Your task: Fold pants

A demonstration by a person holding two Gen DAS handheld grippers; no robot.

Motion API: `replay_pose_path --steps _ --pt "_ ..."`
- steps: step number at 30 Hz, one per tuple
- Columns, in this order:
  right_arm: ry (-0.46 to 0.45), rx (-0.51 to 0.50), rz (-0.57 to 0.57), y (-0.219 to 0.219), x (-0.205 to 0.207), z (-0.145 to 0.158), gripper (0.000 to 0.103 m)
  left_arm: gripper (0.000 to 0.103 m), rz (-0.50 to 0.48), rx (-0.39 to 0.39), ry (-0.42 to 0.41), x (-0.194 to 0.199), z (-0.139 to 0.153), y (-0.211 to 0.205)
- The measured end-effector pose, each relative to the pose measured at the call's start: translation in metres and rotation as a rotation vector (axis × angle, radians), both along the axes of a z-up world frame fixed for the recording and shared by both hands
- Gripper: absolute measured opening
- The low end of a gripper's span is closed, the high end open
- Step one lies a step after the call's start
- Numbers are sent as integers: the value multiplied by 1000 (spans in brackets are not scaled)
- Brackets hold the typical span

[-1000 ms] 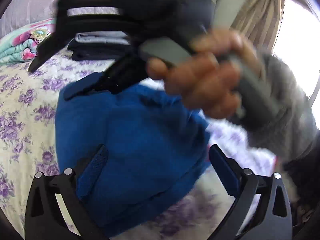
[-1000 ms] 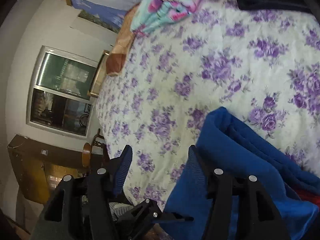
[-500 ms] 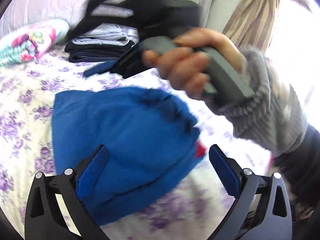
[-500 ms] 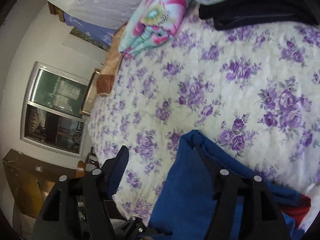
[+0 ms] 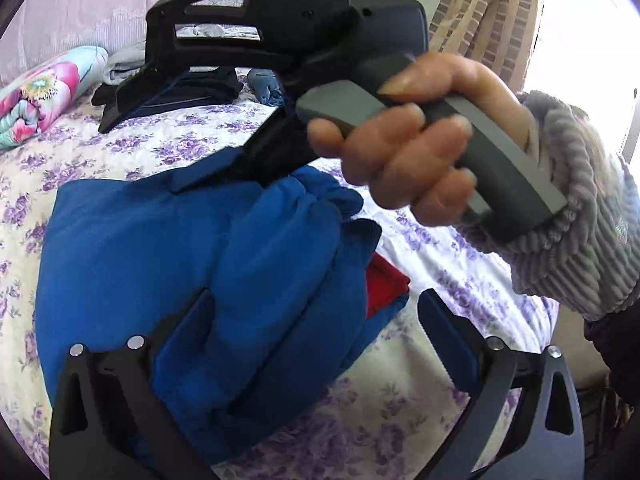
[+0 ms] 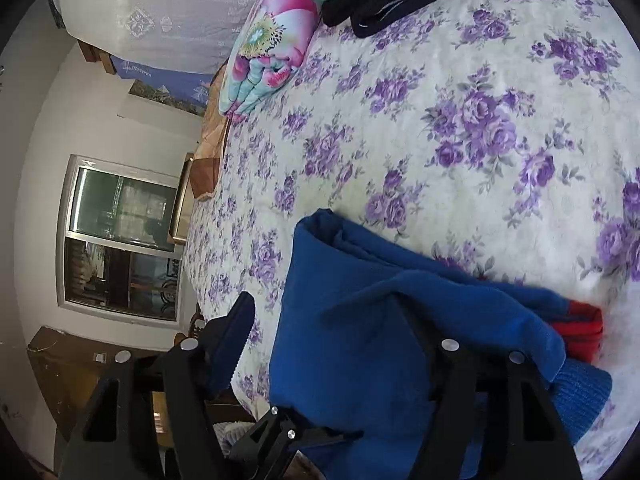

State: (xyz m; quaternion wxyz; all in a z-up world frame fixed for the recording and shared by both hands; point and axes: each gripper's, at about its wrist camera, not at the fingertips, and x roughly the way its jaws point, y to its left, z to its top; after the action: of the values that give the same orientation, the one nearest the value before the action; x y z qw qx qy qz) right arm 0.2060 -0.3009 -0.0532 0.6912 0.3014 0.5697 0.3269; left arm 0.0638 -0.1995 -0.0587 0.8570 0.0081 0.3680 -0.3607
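Blue-padded jaws of the left gripper stand wide, pressing nothing, over the folded blue pants. The right gripper has just been opening and closing slightly; fabric lies between its unclamped jaws. Judged best: pat the bundle flat, tucking in the red lining (peeking out). One pair of pants lies on the floral bedspread; two grippers.
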Motion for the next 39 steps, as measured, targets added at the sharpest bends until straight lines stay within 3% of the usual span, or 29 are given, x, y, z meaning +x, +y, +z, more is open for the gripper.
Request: replay_pose_path --steps 4,7,10,12,14,18,19,21,23,25,27,30,33,36,39 --pt "-66 20 -48 -17 -17 27 71 98 4 -104 34 -4 8 22" --pt "-131 47 -82 -37 -43 55 83 98 29 -174 46 2 23 43" --pt "-130 65 -98 -52 -69 58 87 98 111 -159 40 3 27 60" --pt "-93 65 -103 -58 -83 42 88 98 170 -153 81 9 16 73" --pt "-26 65 -129 -64 -91 14 89 98 166 -121 111 15 4 72" --pt "-3 229 -226 -86 -103 -7 88 98 135 61 -44 -8 4 47" --pt "-7 242 -253 -92 -108 -3 89 98 127 73 -63 -12 5 46" --pt "-78 261 -298 -106 -119 11 95 98 94 27 -67 -17 11 54" --pt "-153 258 -332 -121 -134 20 99 98 80 -24 -41 -16 15 66" --pt "-191 180 -366 -131 -146 17 99 98 105 -64 -4 -8 15 83" --pt "-179 115 -391 -134 -151 2 99 99 161 -86 26 2 17 94" --pt "-121 114 -363 -128 -149 -23 99 99 297 -101 125 25 10 119" --pt "-138 104 -355 -118 -142 -27 100 99 399 -122 245 47 0 141" --pt "-115 147 -319 -102 -126 -31 100 99 346 -255 332 59 -10 148" --pt "-99 89 -310 -89 -115 -34 100 99 269 -276 376 67 -18 132"
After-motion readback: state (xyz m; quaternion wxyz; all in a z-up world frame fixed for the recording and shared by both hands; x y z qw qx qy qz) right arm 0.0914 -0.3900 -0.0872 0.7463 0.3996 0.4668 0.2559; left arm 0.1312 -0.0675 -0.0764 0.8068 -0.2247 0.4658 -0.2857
